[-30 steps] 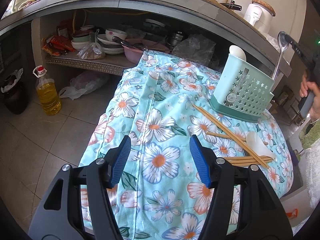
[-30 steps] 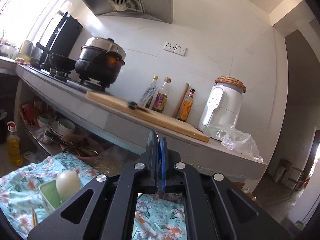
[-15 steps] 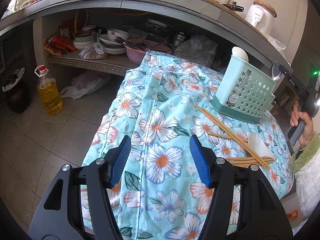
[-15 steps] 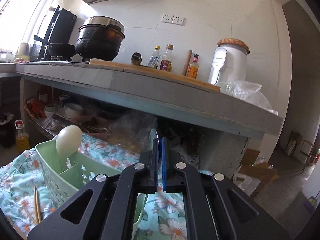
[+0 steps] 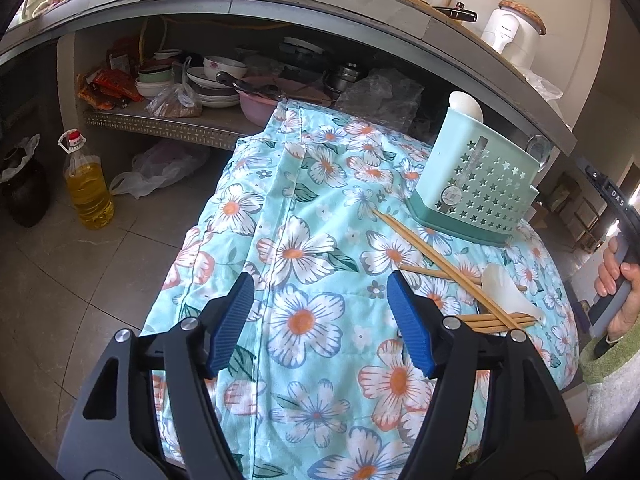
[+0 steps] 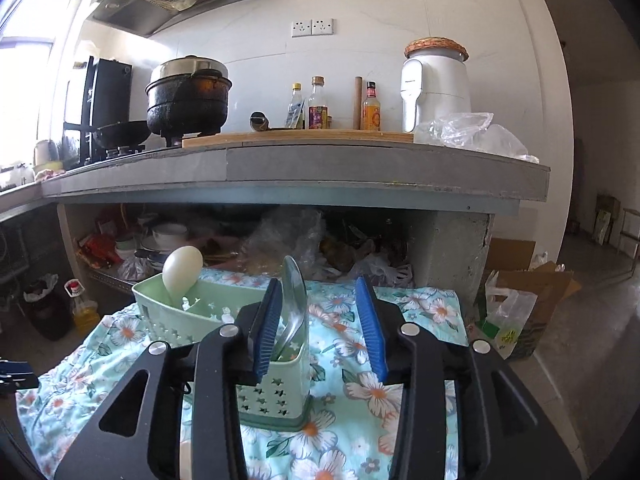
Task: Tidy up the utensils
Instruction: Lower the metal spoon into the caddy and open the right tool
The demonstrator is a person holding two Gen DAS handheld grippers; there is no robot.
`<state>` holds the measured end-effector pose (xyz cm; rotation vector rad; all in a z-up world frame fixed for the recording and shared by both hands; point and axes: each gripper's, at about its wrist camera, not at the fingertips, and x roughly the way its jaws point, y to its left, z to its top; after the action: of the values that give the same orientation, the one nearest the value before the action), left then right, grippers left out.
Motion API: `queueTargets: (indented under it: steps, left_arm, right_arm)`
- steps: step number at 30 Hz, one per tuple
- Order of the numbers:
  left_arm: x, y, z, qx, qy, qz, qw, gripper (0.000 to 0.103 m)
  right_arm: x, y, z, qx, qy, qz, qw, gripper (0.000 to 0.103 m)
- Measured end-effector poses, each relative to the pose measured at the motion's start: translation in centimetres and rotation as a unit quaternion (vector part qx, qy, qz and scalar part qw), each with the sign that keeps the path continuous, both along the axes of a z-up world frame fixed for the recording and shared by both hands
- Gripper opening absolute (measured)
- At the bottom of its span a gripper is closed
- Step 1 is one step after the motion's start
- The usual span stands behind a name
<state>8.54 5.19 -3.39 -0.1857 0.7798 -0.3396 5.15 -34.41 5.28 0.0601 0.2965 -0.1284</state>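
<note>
Two spoons: a white one point(image 6: 182, 270) and a metal spoon point(image 6: 294, 312) stand upright in the green holder point(image 6: 192, 320), handles down for storage.
Right gripper point(image 6: 322, 324): jaws opening, letting go of the metal spoon.
Left gripper point(image 5: 320, 320): fingers apart and opening, empty, above the chopsticks point(image 5: 432, 256) and white spoon point(image 5: 506, 290) on the cloth point(image 5: 304, 216).

I see open floral cloth point(image 5: 304, 248) at frame centre, while the basket point(image 5: 476, 188) and chopsticks point(image 5: 440, 264) block the right.
</note>
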Motion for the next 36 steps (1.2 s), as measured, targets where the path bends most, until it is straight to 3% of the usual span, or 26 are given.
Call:
queueTargets:
  steps: [6, 10, 14, 17, 22, 29, 32, 36]
  left_arm:
    - [0.0, -1.5, -0.6, -0.014, 0.026, -0.025, 0.9993, 0.082]
    - [-0.2, -3.5, -1.5, 0.013, 0.042, -0.044, 0.9980, 0.086]
    - [0.0, -5.1, -2.6, 0.040, 0.066, -0.062, 0.9951, 0.087]
    - [0.2, -5.4, -2.9, 0.031, 0.080, -0.064, 0.9942, 0.088]
    - [0.5, -5.3, -2.7, 0.031, 0.087, -0.052, 0.9943, 0.092]
    - [0.7, -5.2, -1.7, 0.043, 0.071, -0.033, 0.9959, 0.095]
    - [0.5, -5.5, -0.7, 0.056, 0.050, -0.028, 0.9968, 0.095]
    - [0.6, -5.7, -0.2, 0.038, 0.051, -0.031, 0.9975, 0.095]
  right_arm:
    - [-0.6, 1.9, -2.8, 0.035, 0.135, 0.043, 0.989, 0.071]
    - [-1.0, 4.5, -6.0, 0.025, 0.218, 0.061, 0.974, 0.080]
    - [-1.4, 5.7, -8.3, 0.042, 0.258, 0.060, 0.963, 0.088]
    - [-1.5, 5.8, -8.5, 0.041, 0.252, 0.054, 0.965, 0.096]
    - [-1.4, 4.8, -8.3, 0.038, 0.247, 0.027, 0.968, 0.097]
    - [-0.9, 2.8, -9.3, 0.083, 0.280, -0.014, 0.956, 0.097]
    - [-1.3, 2.7, -9.2, 0.073, 0.262, -0.034, 0.962, 0.097]
    - [-1.7, 2.6, -8.2, 0.071, 0.229, -0.039, 0.970, 0.097]
